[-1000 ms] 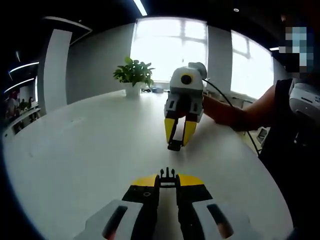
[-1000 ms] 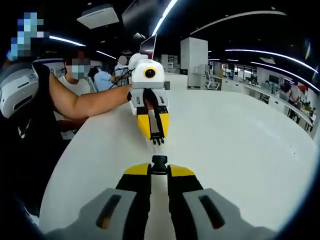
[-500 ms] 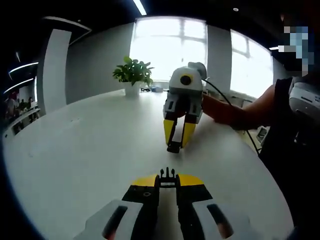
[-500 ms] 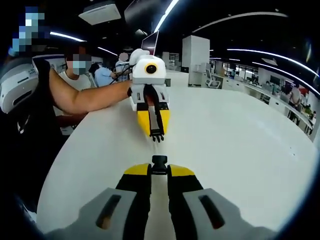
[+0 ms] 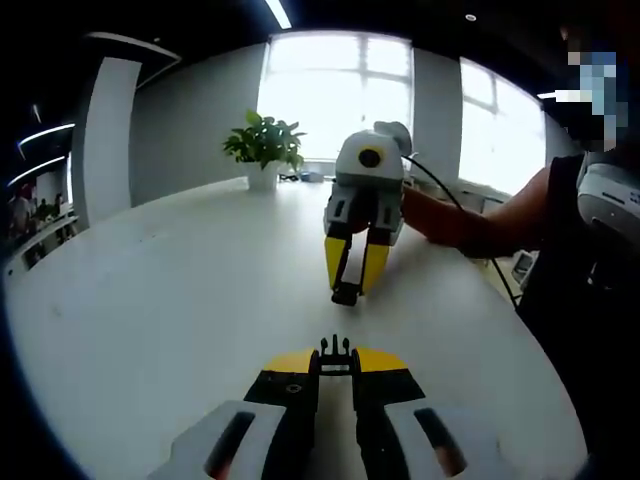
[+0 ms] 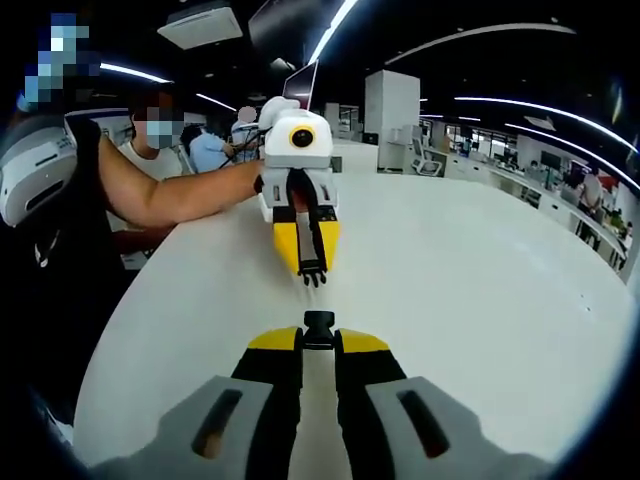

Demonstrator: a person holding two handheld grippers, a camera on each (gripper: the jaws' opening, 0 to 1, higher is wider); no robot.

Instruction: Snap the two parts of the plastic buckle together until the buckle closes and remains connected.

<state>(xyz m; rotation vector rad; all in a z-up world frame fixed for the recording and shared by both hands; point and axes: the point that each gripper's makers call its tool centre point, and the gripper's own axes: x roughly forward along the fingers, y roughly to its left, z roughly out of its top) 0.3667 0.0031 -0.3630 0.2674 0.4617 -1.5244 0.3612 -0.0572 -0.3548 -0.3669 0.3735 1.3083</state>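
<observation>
In the left gripper view, the left yellow-and-black hand-held gripper (image 5: 335, 352) rises from the bottom centre, jaws pinched close on a small black pronged piece. The right hand-held gripper (image 5: 348, 290) points toward it from centre frame, gripping another black piece, held by a bare forearm (image 5: 470, 225) entering from the right. Their tips look apart, though the gap is hard to judge.
</observation>
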